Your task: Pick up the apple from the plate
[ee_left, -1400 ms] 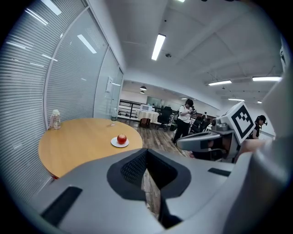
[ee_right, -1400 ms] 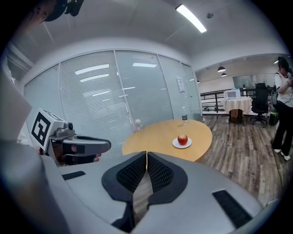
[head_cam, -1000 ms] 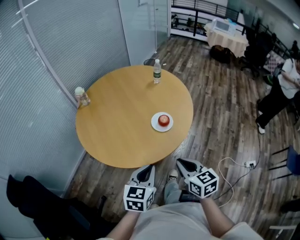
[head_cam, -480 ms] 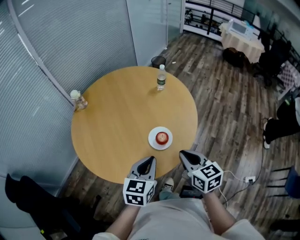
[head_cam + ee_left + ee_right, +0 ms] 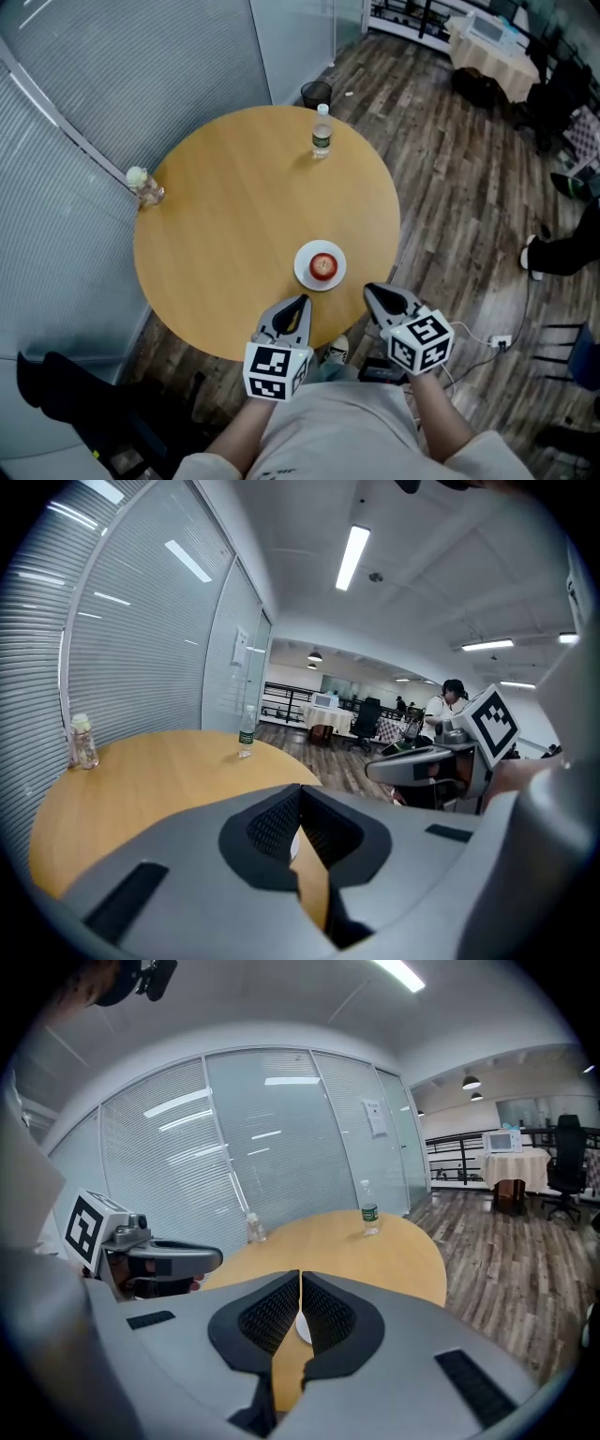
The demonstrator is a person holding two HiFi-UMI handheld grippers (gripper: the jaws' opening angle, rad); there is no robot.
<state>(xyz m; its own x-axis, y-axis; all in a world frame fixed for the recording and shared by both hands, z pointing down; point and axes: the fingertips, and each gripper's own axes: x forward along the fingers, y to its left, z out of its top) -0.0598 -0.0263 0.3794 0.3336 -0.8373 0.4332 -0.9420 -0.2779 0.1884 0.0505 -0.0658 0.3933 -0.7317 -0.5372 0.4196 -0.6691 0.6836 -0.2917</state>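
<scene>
A red apple (image 5: pixel 323 265) sits on a small white plate (image 5: pixel 306 275) near the front edge of a round wooden table (image 5: pixel 225 234). My left gripper (image 5: pixel 298 303) is shut and empty, over the table's front edge just left of and short of the plate. My right gripper (image 5: pixel 374 292) is also shut and empty, just off the rim to the plate's right. In the left gripper view the jaws (image 5: pixel 298 797) hide the apple; only a sliver of plate (image 5: pixel 293 844) shows. The right gripper view shows its closed jaws (image 5: pixel 300 1281) and a sliver of plate (image 5: pixel 302 1327).
A water bottle (image 5: pixel 322 130) stands at the table's far edge, and a small jar (image 5: pixel 145 187) at its left edge by the glass wall with blinds (image 5: pixel 112 84). A bin (image 5: pixel 317 94) sits on the wood floor beyond. A cable and socket strip (image 5: pixel 499 340) lie at right.
Both grippers have moved forward together to the table's front edge. The plate with the apple now lies close ahead of them. Both jaws stayed shut.
</scene>
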